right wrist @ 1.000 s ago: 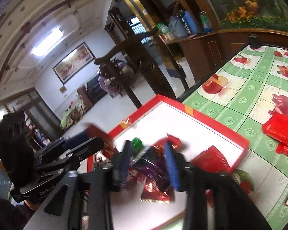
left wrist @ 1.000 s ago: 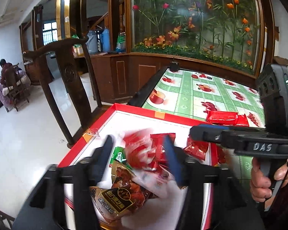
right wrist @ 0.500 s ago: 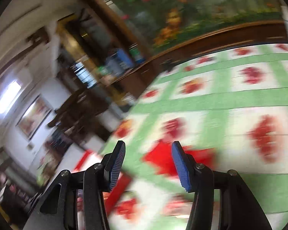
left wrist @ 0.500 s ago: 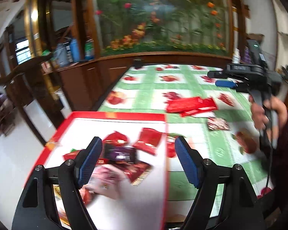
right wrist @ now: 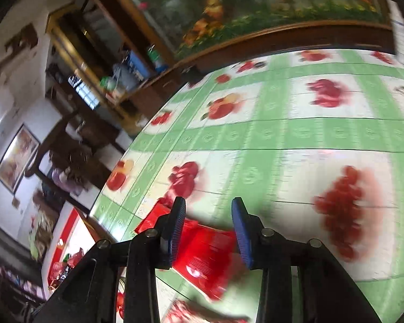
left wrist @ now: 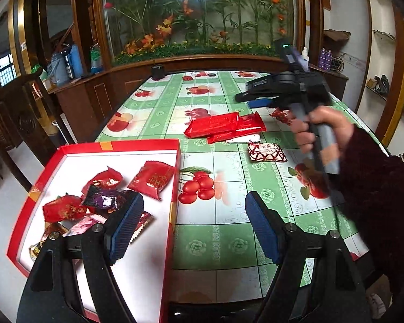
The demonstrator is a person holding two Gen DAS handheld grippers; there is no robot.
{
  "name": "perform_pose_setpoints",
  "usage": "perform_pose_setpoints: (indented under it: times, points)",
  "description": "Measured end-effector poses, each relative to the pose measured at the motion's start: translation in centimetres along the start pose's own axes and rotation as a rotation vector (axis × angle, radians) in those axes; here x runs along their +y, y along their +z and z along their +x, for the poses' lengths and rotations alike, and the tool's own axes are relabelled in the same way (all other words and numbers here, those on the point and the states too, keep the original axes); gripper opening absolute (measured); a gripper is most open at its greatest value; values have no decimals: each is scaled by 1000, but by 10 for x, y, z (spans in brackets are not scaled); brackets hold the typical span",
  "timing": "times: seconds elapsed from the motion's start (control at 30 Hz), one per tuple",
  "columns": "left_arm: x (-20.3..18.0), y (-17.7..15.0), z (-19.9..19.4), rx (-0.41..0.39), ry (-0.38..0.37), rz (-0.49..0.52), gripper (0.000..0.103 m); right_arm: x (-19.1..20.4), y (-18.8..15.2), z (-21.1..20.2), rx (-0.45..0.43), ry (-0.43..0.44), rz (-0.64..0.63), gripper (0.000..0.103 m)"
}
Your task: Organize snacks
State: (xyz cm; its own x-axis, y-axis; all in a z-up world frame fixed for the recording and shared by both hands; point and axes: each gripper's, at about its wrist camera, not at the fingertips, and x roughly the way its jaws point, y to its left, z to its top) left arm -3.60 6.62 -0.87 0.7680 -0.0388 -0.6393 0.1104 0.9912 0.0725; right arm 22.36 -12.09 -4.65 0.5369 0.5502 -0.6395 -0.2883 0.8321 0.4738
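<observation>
A red box [left wrist: 175,145] with a white floor lies at the table's left and holds several snack packets [left wrist: 152,179]. My left gripper [left wrist: 192,226] is open and empty, above the box's right wall. Long red packets [left wrist: 223,126] lie stacked mid-table, with a small red-and-white packet [left wrist: 266,152] beside them. My right gripper [left wrist: 251,99] shows in the left wrist view, hovering above the stacked packets. In the right wrist view it [right wrist: 208,228] is open and empty just over the red packets [right wrist: 204,255]. The box [right wrist: 70,231] shows at lower left.
The table wears a green-and-white fruit-print cloth [left wrist: 229,210]. A small black object [left wrist: 158,71] stands at the far edge. A wooden chair [left wrist: 16,107] stands left of the table. A small red wrapper [left wrist: 281,115] lies near the right hand.
Both grippers left the box: the left drew back and turned right, now open and empty. The right swung across the table to the stacked red packets.
</observation>
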Motion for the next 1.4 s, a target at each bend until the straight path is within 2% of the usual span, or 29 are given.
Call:
perform_pose_setpoints:
  times: [0.07,0.13,0.2,0.37,0.6,0.83,0.93,1.03,1.07,1.13,1.17,1.23,1.33,1.4]
  points:
    - [1,0,-4,-6,6,-3,78,8,-2,9,22,45,-13,38]
    - [2,1,-2,5,0,-17,78,18,-2,11,-1,48,-50,38]
    - [2,1,1,23,-10,-30,78,28,-2,20,1,15,-92,43]
    - [1,1,3,42,-18,-43,78,39,-13,55,89,-56,-191,43]
    - [12,-4,-1,65,-24,-83,78,55,-34,40,184,-48,-339,39]
    - [8,-8,6,90,-67,-101,78,45,-84,-29,205,-63,-478,37]
    - [-6,-6,8,91,-73,-57,78,31,-114,-84,204,42,-625,38]
    - [-25,-2,13,100,-84,0,78,20,-134,-132,142,119,-704,38]
    - [-31,-1,15,101,-84,20,78,14,-139,-149,113,157,-710,40]
    - [-46,4,19,96,-80,70,78,8,-142,-165,76,176,-715,53]
    - [-54,11,22,81,-71,106,78,7,-141,-165,72,166,-714,57]
    - [-67,23,30,60,-53,160,78,3,-137,-159,86,101,-697,57]
    - [-82,38,47,67,-72,227,78,-6,-130,-142,133,-11,-661,57]
    - [-86,45,64,100,-80,230,78,-13,-130,-134,170,-61,-649,57]
